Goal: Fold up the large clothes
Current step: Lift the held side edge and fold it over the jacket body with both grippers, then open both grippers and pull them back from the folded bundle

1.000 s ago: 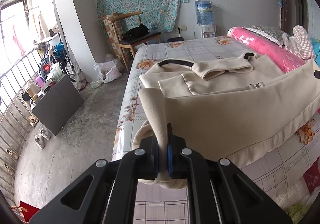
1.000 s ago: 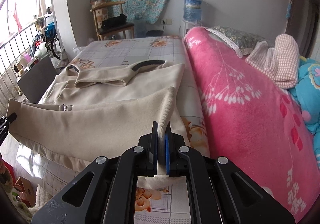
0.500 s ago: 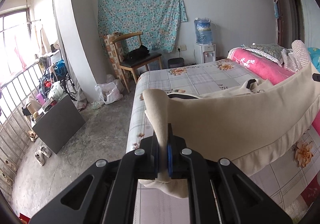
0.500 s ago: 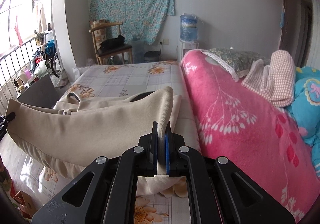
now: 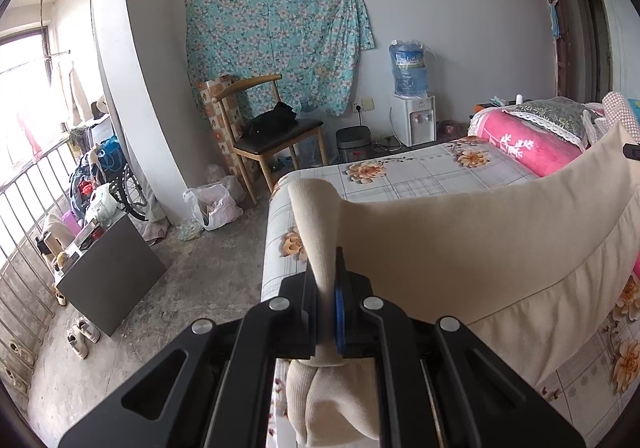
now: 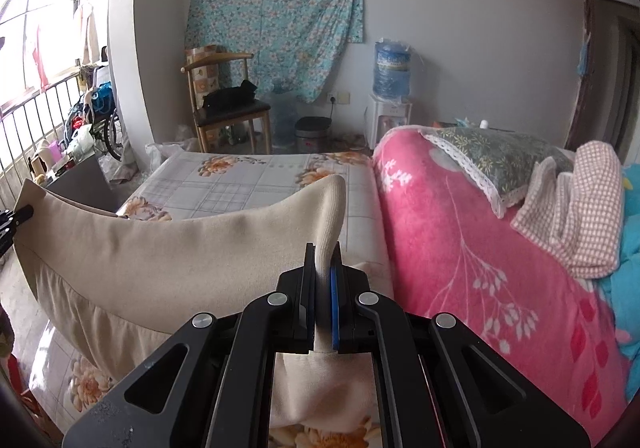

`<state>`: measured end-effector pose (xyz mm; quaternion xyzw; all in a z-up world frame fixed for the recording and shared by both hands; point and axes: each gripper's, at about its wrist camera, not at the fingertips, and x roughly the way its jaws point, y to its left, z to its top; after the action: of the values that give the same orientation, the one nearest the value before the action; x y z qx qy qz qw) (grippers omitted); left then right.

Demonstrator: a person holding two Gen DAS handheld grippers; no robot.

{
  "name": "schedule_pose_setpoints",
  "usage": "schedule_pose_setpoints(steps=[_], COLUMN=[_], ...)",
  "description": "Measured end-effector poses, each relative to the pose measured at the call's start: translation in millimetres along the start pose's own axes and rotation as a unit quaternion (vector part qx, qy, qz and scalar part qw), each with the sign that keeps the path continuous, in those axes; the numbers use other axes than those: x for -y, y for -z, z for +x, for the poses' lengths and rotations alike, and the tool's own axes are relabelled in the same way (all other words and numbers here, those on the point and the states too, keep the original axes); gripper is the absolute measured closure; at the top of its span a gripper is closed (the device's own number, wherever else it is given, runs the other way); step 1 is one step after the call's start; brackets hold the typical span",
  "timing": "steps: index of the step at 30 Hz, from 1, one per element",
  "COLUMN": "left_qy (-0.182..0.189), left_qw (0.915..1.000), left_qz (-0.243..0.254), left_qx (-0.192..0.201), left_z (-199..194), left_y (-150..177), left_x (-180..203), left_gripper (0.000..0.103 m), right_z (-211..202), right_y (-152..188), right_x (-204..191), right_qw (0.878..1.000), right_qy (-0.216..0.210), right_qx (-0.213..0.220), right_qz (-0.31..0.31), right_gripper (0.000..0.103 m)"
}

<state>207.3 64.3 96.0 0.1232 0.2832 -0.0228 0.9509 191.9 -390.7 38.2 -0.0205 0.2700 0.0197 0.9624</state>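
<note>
Beige garment (image 5: 460,248) — clamped tight in left tool (image 5: 327,300) and right tool (image 6: 323,288).

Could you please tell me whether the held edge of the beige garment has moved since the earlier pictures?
Yes. The beige garment, pinched by both grippers, has risen: a second ago its collar lay visible on the bed beyond the edge; now the lifted edge hides it.

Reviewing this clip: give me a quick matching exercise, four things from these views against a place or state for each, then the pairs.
Things:
1. beige garment
2. black bag
3. water bottle
4. pink blanket

Places or states:
A. on the wooden chair
B. along the bed's right side
C. clamped by the left gripper and right gripper
D. atop the white dispenser

Pairs: 1-C, 2-A, 3-D, 4-B
</note>
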Motion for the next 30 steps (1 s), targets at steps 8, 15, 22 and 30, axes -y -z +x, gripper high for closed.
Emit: schedule_pose_setpoints(steps=[8,15,22,30], left_qy=[0.028,0.015,0.138,0.091], left_qw=[0.9946,0.9738,0.9633,0.9451], left_qz=[-0.015,-0.08,-0.148,-0.206], left_qx=[-0.099,-0.213,-0.176,-0.237], left_z=[133,211,185,194], left_y=[-23,10,4,29], left_x=[-2,-17,-32,-65], left_gripper=[0.096,0.068,0.068,0.068], right_z=[122,190,163,170], right_y=[-16,11,0,18], right_x=[4,31,3,40], right_qw=[0.998,0.985,0.981,0.974], right_qy=[0.003,0.017,-0.119,-0.027], right_qx=[-0.064,-0.161,-0.138,-0.19], right_qz=[-0.003,0.059,0.061,0.123], right_gripper=[0.099,0.076,0.066,0.072])
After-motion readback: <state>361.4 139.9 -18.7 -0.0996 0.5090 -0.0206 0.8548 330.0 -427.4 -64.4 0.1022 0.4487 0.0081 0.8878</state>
